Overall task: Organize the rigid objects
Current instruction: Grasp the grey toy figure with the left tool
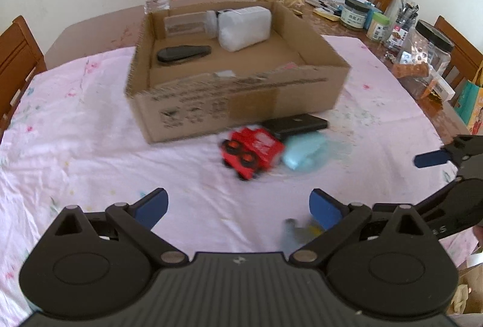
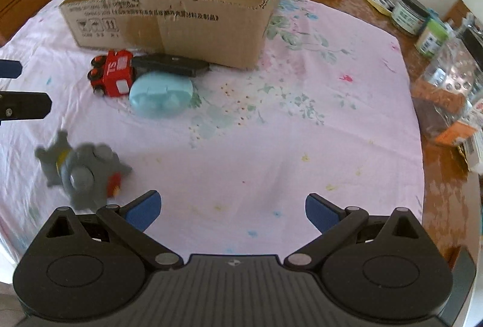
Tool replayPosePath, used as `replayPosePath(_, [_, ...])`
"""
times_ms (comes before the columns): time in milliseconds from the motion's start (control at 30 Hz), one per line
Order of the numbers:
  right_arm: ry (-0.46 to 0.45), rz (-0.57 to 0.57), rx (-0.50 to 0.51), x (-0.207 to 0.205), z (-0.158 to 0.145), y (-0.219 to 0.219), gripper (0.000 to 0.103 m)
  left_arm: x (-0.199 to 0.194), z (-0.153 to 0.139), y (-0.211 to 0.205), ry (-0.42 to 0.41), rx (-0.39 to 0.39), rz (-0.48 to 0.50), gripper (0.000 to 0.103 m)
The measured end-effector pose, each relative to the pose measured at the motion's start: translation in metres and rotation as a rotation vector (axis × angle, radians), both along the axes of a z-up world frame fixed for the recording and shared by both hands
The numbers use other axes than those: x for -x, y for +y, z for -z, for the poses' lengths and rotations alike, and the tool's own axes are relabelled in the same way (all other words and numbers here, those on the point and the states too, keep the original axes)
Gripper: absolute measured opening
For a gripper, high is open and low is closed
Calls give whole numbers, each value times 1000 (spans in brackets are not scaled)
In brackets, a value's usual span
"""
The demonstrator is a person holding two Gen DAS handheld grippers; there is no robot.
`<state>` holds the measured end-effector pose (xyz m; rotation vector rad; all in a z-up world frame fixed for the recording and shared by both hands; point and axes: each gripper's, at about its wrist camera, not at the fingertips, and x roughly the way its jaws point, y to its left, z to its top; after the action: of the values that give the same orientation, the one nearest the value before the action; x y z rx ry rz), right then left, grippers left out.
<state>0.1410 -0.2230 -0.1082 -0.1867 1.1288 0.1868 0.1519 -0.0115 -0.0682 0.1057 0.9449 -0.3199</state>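
Both grippers are hanging wide open, holding nothing: the left gripper (image 1: 238, 206) and the right gripper (image 2: 232, 207). At lower left of the right view, the grey toy (image 2: 81, 170) is lying close. Farther up, the red truck (image 2: 113, 73), blue case (image 2: 161, 97) and black case (image 2: 172, 64) are touching, so grabbing 1 might be knocking the others. The box (image 2: 169, 25) is sitting behind.
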Motion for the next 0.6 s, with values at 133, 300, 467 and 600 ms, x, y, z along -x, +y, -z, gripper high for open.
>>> replayPosePath(133, [-27,-122,13,5,7,-9,103,15,2,-23,19,1,-49,99])
replayPosePath(300, [-27,-200,-56,6,10,-22,103,31,9,-45,37,10,-116,99])
replayPosePath(467, [-66,-265,-80,9,12,-28,103,40,23,-61,58,2,-181,99])
replayPosePath(600, [-94,-291,-95,11,15,-30,103,45,35,-67,70,-6,-215,99])
